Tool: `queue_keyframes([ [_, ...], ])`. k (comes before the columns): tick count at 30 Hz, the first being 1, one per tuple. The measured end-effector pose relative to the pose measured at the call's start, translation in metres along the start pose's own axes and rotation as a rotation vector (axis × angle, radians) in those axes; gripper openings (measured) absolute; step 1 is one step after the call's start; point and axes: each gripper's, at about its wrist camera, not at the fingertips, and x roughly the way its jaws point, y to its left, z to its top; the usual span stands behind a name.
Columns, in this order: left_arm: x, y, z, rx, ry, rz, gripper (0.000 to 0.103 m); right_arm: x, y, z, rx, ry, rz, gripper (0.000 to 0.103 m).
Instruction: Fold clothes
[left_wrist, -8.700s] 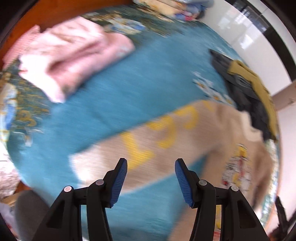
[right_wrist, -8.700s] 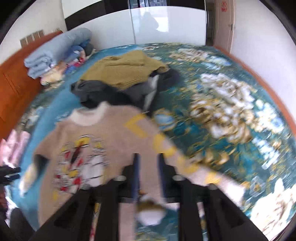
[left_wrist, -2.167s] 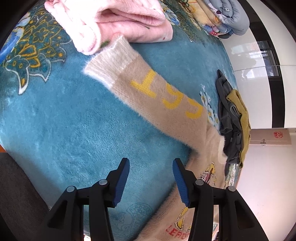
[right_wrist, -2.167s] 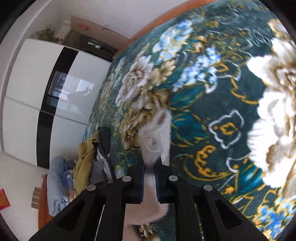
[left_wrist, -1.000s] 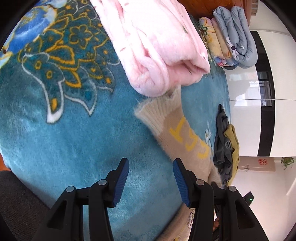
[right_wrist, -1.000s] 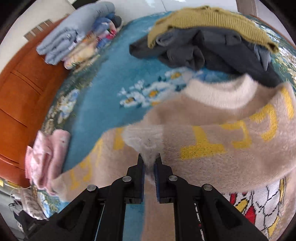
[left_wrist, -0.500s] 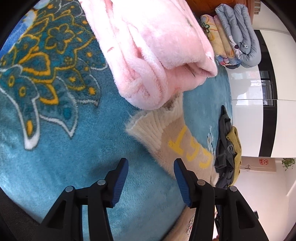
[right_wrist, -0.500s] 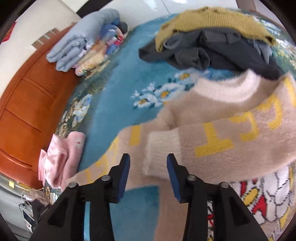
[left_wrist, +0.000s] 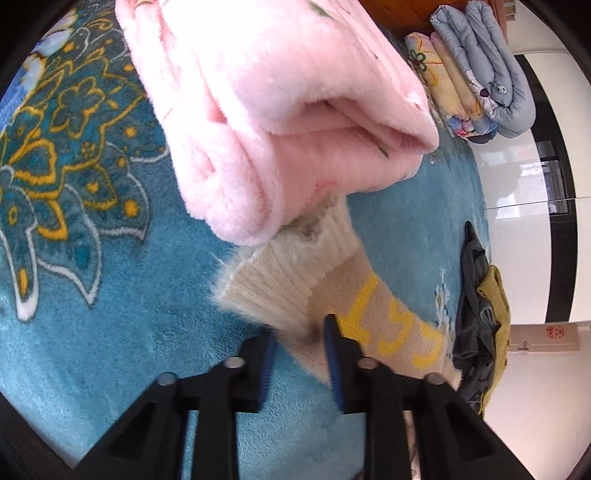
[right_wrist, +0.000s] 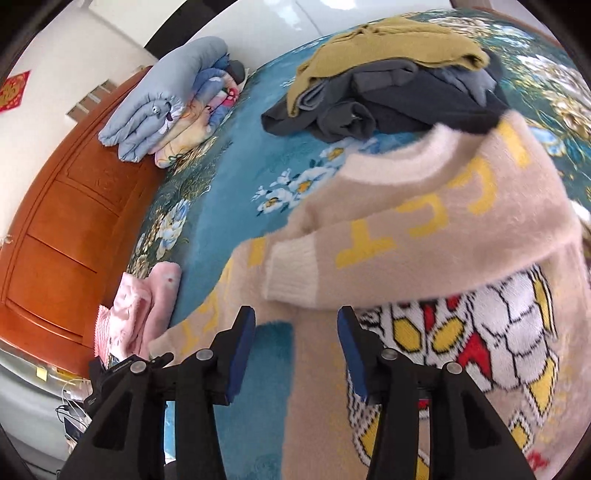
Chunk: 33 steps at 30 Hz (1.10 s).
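A beige sweater (right_wrist: 461, 266) with yellow letters and a cartoon print lies on the blue floral blanket (right_wrist: 236, 158). One sleeve is folded across its chest, cream cuff (right_wrist: 291, 273) on top. The other sleeve stretches out to a folded pink garment; its cream cuff (left_wrist: 284, 280) shows in the left wrist view. My left gripper (left_wrist: 299, 332) has its jaws closed in on that cuff's edge. My right gripper (right_wrist: 295, 317) is open and empty just above the folded sleeve.
The folded pink garment (left_wrist: 280, 110) lies partly over the cuff's tip. A pile of dark grey and mustard clothes (right_wrist: 388, 85) lies beyond the sweater's collar. Folded quilts (right_wrist: 166, 107) rest against the wooden headboard (right_wrist: 66, 229). The blanket (left_wrist: 110, 295) spreads left.
My left gripper moved onto the outstretched sleeve's cuff and closed on it. My right gripper let go of the folded sleeve, opened wide and drew back.
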Motion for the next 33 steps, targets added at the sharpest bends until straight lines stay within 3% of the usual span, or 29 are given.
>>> queue_keyframes([
  [3,-0.008,-0.007,-0.005,0.013,-0.027,0.002,0.011,-0.009,-0.009,-0.003,0.023,-0.007,0.005,0.048],
  [8,-0.034,-0.041,-0.022,0.146,-0.096,0.002,0.010,-0.023,-0.025,-0.003,0.078,-0.035,0.036,0.048],
  [14,-0.071,-0.117,-0.055,0.421,-0.177,0.014,0.010,-0.044,-0.049,-0.002,0.126,-0.074,0.068,0.048],
  [19,-0.093,-0.185,-0.103,0.646,-0.231,0.029,0.009,-0.062,-0.070,-0.002,0.166,-0.108,0.094,0.048],
  [23,-0.090,-0.236,-0.146,0.786,-0.226,0.014,0.009,-0.081,-0.096,-0.002,0.206,-0.148,0.106,0.048],
  [33,-0.045,-0.321,-0.270,1.074,-0.123,-0.004,0.009,-0.112,-0.163,-0.002,0.299,-0.219,0.105,0.048],
])
